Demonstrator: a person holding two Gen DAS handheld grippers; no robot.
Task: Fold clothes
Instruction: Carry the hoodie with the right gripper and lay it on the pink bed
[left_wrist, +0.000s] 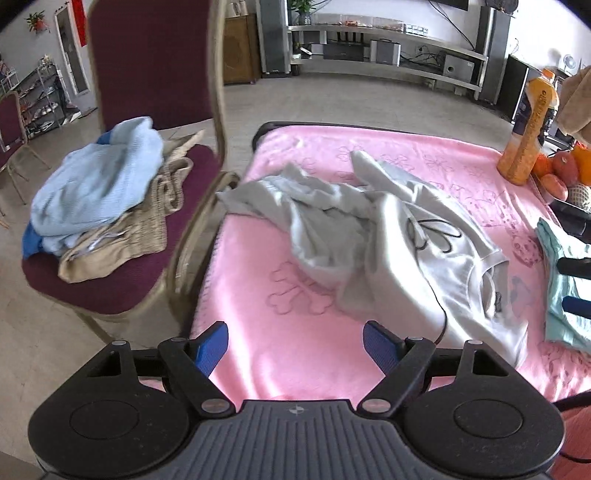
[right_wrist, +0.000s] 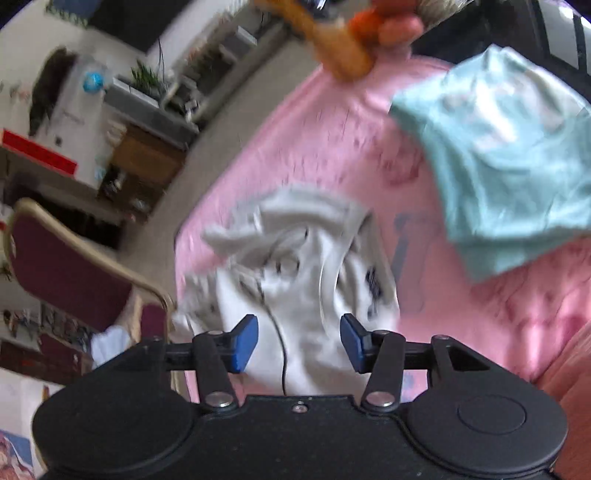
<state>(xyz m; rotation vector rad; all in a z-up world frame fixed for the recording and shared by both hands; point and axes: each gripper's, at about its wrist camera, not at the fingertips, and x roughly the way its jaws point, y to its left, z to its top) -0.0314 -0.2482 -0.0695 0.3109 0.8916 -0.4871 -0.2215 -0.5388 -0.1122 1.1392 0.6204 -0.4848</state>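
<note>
Hovering above the pink blanket on the tabletop, the left gripper has its jaws wide apart, holding nothing. The right gripper also has its jaws spread, empty, over one crumpled grey sweatshirt, though that view is blurred. The sweatshirt lies mid-blanket, one folded teal garment beside it. One orange bottle stands at the far corner. One maroon chair carries a heap of clothes.

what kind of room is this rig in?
Likely a home living room: a media shelf with speakers along the far wall, a maroon chair piled with clothes, and a table under a pink blanket holding a grey sweatshirt.
</note>
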